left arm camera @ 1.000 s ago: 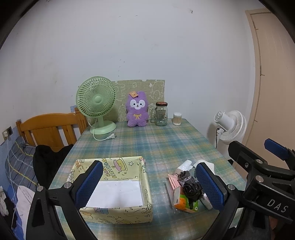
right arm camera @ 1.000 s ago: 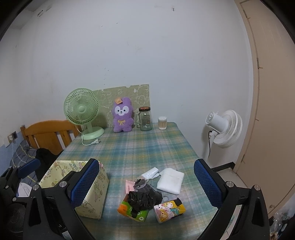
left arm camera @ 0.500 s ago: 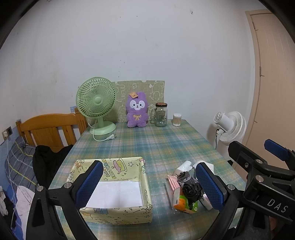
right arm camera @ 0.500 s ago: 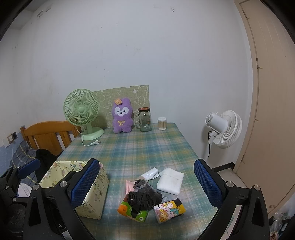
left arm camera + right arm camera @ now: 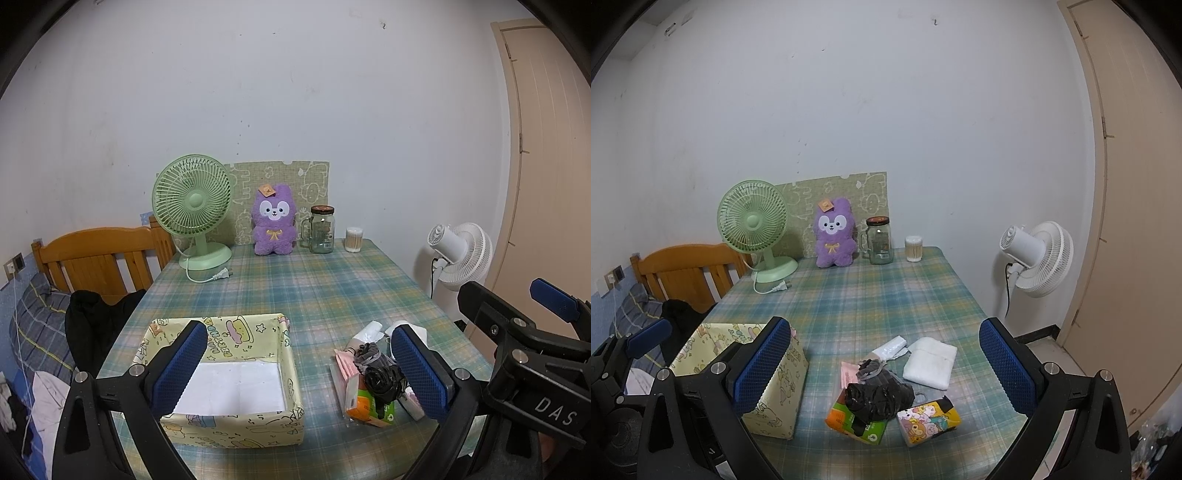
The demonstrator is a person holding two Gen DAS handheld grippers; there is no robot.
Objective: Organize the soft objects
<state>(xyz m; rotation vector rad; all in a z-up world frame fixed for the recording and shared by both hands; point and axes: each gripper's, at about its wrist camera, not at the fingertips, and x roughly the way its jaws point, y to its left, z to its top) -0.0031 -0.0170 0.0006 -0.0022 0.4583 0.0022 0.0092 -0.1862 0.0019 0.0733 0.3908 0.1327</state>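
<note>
Nothing has moved: both claws, left (image 5: 299,367) and right (image 5: 886,363), still hover wide open above the bench (image 5: 857,295), box (image 5: 291,369) beside the pile (image 5: 879,397).

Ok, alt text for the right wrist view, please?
The open right tool hovers over a small pile of soft packets and a black bag on a plaid table, holding nothing. A yellow patterned box sits to the pile's left; a green fan, purple plush and jar line the far wall.
</note>
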